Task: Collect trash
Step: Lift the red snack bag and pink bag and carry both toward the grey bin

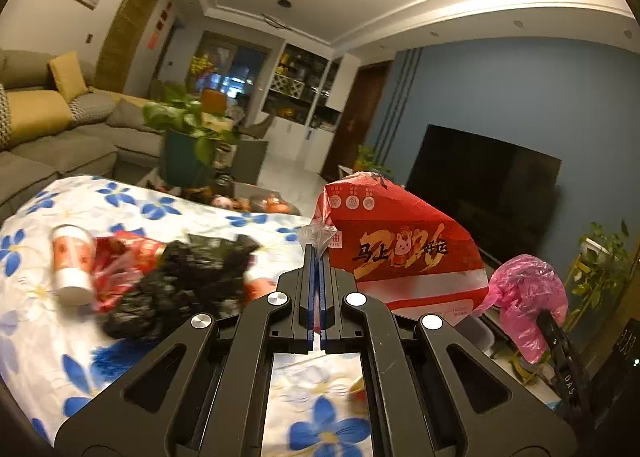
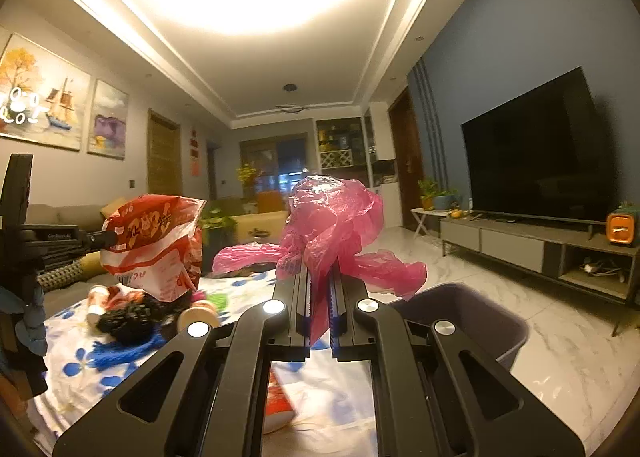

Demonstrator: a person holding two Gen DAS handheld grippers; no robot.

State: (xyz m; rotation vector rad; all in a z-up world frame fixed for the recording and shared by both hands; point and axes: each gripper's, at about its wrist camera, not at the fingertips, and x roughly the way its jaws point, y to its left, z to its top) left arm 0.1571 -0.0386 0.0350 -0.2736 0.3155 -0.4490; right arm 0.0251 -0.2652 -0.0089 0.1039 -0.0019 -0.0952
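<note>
A big table (image 1: 48, 337) is being covered by a white cloth with blue flowers. It is filling the near left part of both views. A dark bin (image 2: 472, 317) is being seen on the floor, just past the right edge of the table, below and to the right of the right gripper.

A red bag (image 1: 400, 253) with gold writing is being held up in the air over the table by the left gripper (image 1: 319, 253). The fingers are pressed almost together, and a clear, crinkled bit of the bag is being pinched at the tips. The rest of the bag is hanging out to the right of the fingers. In the right wrist view the same bag is being seen to the far left, above the heap.

A pink plastic bag (image 2: 332, 225) is being gripped by the right gripper (image 2: 320, 289). The fingers are clamped on it, and the bag is puffing up just past the tips, with floppy bits sticking out to the left and right.

A heap of trash is being left on the cloth, to the left of the left gripper. A black crumpled bag (image 1: 180, 281) is lying nearest to the fingers. A red wrapper (image 1: 124, 261) is touching its far left side. A small cup (image 1: 72, 265) is lying on its side at the far left of the heap.
</note>
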